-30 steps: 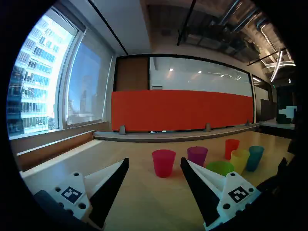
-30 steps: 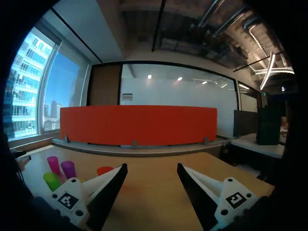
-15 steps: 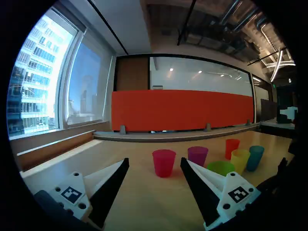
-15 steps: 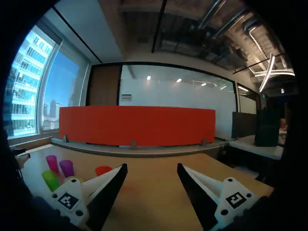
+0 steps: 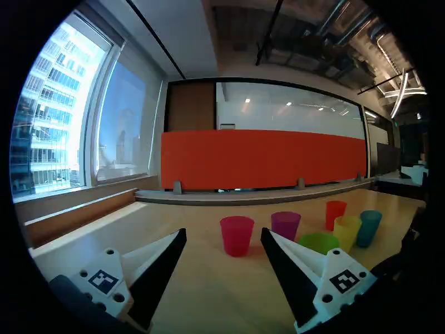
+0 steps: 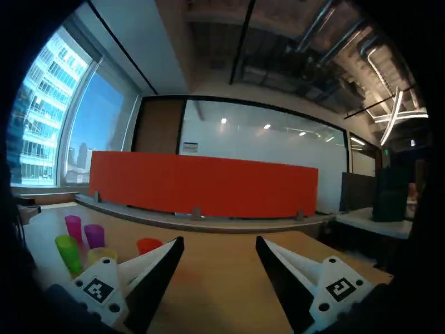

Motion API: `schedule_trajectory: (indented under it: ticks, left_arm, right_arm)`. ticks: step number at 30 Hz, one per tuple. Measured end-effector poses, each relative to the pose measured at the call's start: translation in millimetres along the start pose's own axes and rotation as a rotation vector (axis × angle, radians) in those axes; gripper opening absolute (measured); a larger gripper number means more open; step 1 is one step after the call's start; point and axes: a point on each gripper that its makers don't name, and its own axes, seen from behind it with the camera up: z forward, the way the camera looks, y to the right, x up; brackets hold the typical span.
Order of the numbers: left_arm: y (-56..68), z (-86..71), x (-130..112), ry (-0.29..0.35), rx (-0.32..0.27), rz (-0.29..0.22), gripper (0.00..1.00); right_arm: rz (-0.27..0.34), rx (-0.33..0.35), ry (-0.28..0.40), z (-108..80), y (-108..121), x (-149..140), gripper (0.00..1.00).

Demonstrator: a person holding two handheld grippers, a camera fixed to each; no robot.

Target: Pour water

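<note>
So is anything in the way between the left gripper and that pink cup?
Nothing visible. The left gripper is open, and bare table lies between its fingers and the pink cup. The purple cup stands to the right of the pink one, apart from it.

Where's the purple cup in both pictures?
Left gripper view: the purple cup is just right of centre, right of the pink cup.
Right gripper view: the purple cup is low at the far left, right of the pink cup.
Shared landmark: the long orange panel behind them.
</note>
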Motion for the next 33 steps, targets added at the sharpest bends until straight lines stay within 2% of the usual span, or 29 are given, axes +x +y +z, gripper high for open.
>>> schedule_trajectory:
  ticks: [6,21,33]
  left_arm:
    - [0.4,0.3,-0.3,0.0,0.0,0.0,1.0]
    - [0.7,0.6,0.1,0.0,0.0,0.0,1.0]
    - [-0.2,0.0,-0.2,0.0,0.0,0.0,1.0]
  right_arm:
    - [0.062,0.017,-0.005,5.7,5.2,-17.1,1.0]
    - [0.064,0.016,-0.041,1.9,23.4,-47.1,1.0]
    - [0.055,0.008,-0.067,3.9,23.7,-58.0,1.0]
